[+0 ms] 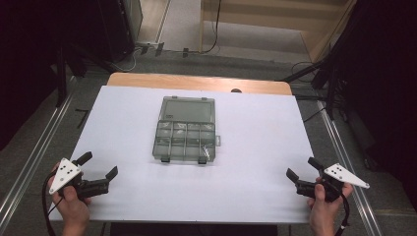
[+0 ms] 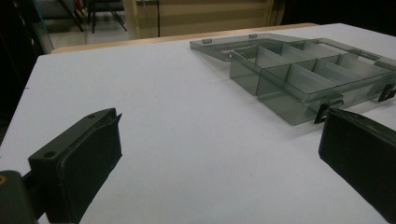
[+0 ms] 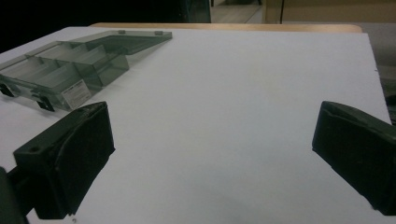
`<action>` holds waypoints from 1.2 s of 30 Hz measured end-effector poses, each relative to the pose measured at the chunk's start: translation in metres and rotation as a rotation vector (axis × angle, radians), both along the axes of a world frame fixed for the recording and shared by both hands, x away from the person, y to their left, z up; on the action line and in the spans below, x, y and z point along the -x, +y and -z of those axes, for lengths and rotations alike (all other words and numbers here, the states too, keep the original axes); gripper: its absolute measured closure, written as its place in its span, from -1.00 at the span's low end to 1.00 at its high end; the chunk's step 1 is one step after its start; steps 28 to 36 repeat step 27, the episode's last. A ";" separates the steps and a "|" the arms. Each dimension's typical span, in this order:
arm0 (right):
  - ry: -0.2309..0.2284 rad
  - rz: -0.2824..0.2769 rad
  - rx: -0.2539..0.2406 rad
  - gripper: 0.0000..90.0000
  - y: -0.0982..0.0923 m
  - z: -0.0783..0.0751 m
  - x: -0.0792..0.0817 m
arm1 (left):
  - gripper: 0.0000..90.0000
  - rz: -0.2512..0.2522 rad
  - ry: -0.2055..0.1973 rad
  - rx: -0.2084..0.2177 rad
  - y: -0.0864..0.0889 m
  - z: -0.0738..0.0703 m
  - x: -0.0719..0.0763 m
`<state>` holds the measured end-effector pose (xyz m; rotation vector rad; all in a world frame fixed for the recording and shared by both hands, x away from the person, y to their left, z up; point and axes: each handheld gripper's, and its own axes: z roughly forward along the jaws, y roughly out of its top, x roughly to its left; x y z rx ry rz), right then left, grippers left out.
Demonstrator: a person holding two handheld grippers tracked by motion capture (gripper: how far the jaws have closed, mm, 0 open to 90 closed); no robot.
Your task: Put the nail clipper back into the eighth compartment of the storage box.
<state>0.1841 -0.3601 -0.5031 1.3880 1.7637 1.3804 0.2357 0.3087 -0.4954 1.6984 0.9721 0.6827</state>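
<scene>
A smoky clear plastic compartment box (image 1: 185, 130) lies open in the middle of the white table top (image 1: 255, 147), its lid (image 1: 188, 108) folded flat toward the far side. Several empty-looking compartments show in the box (image 2: 308, 77) from the left gripper view and in the box (image 3: 60, 70) from the right gripper view. My left gripper (image 1: 101, 164) rests open near the front left corner, a person's hand around it. My right gripper (image 1: 301, 167) stands open near the front right edge. Nothing lies between either pair of jaws.
The white sheet covers a wooden table whose far edge (image 1: 196, 81) shows bare. Metal rails (image 1: 29, 162) run along both sides of the table. Dark stands and cables (image 1: 314, 73) sit on the floor beyond.
</scene>
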 end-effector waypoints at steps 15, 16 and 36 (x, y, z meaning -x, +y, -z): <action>0.001 0.022 -0.015 -1.00 -0.011 0.008 0.004 | -1.00 -0.003 -0.004 0.007 0.001 0.000 0.001; 0.002 0.024 -0.016 -1.00 -0.012 0.008 0.003 | -1.00 -0.003 -0.003 0.006 0.001 0.000 0.001; 0.042 -0.003 -0.024 -1.00 -0.015 0.010 0.001 | -1.00 0.003 -0.006 0.007 0.001 0.000 0.001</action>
